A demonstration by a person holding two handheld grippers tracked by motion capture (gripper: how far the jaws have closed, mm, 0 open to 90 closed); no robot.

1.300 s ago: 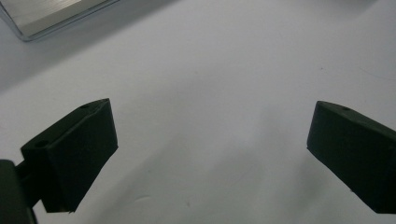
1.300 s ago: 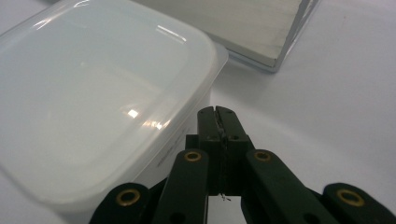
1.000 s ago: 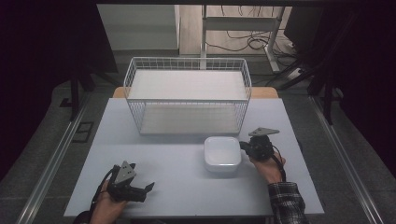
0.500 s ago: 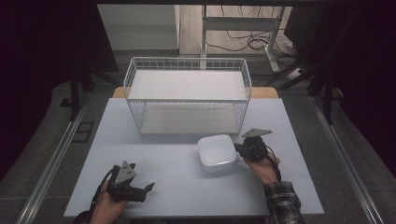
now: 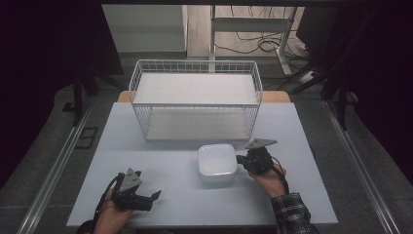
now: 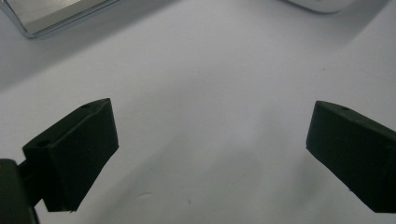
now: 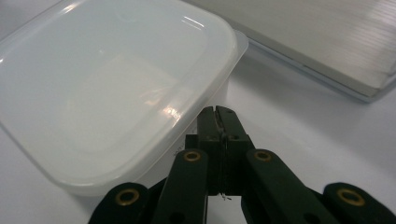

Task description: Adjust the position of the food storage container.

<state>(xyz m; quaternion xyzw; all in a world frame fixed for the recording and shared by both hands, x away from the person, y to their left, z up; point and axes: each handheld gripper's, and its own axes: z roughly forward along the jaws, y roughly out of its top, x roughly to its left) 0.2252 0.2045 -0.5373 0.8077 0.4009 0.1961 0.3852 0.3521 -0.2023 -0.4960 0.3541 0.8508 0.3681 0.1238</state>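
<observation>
Pale grey table point(image 5: 160, 141), high view. White wire basket point(image 5: 195, 100) sits at the far edge, roughly centred, w/ a flat pale panel inside as its floor.

White plastic container point(image 5: 217, 162) w/ lid on – squarish, rounded corners – stands on the table just in front of the basket's front side, slightly right of centre, apart from the basket.

Right gripper point(image 5: 240, 159): held in the person's right hand point(image 5: 269, 179), plaid cuff at the wrist, near the right half of the near edge. Its tip is at the container's right side. In the right gripper view the jaws are pressed together, nothing between them, tips right against the container wall just under the lid rim point(image 7: 154, 140). Contact vs. tiny gap – cannot tell.

Left gripper point(image 5: 155, 196): in the left hand point(image 5: 111, 219) by the near-left corner, pointing right along the near edge, well apart from the container. Left gripper view: jaws spread wide over bare table, nothing held; container edge point(image 6: 322, 4) just visible at top right, basket base point(image 6: 51, 16) at top left.
</observation>
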